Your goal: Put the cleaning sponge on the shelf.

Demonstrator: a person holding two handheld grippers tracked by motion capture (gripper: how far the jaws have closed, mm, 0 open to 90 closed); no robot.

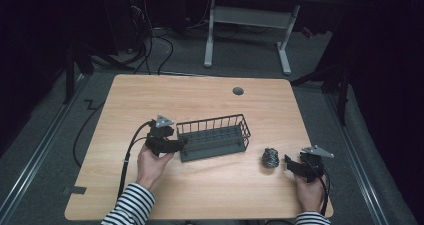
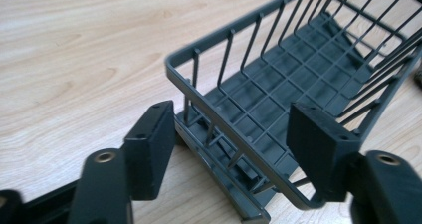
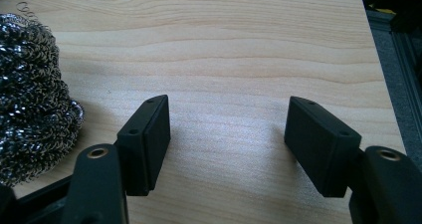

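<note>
Left gripper (image 2: pixel 234 134) jaws apart, straddling the near end wall of the wire basket (image 2: pixel 278 109), pads not pressing; basket's long axis runs off to upper right. Right gripper (image 3: pixel 229 134) open, holds nothing; steel scourer (image 3: pixel 30 94) at frame left, cut off by edge

A dark grey wire basket (image 1: pixel 214 136) and a silvery steel-wool scouring ball (image 1: pixel 270 158) lie on the pale wood-grain table (image 1: pixel 200 95), beside a black-and-white striped sleeve (image 1: pixel 131 205).
</note>
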